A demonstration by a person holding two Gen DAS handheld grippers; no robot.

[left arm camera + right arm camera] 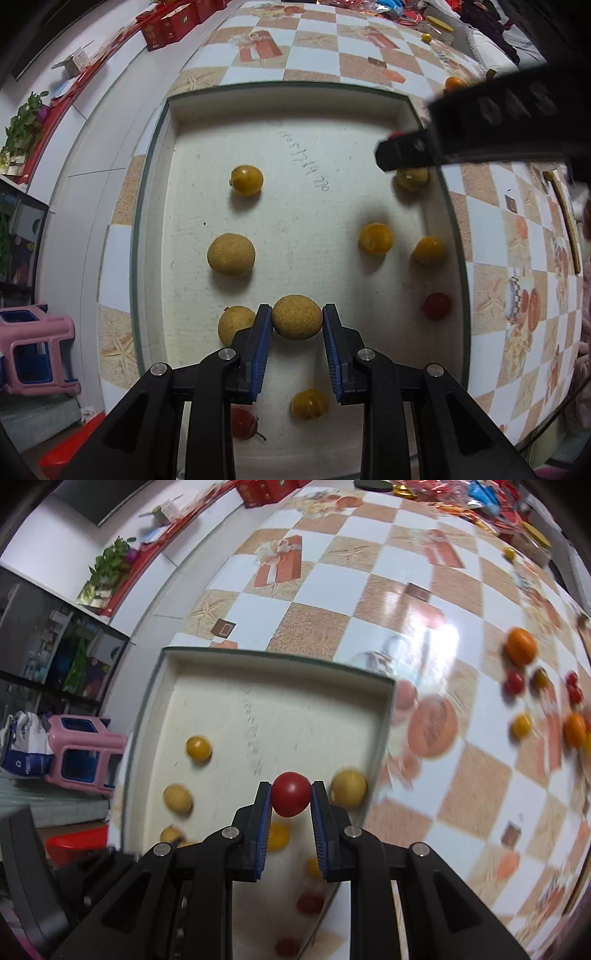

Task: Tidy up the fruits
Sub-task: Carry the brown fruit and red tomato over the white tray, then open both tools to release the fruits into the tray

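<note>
My left gripper (297,319) pinches a longan (296,316) low over the tray's (280,96) near edge. My right gripper (291,794) clamps a cherry tomato (290,793) by the tray's right wall. Risk, as I judge it: released fruit rolls into the crowded kumquats (375,238), or my grippers clash over the tray. More fruit (521,645) waits across the tablecloth's (314,627) right side.

Both wrist views look steeply down, sharing the tray (284,96); right view blurred.
</note>
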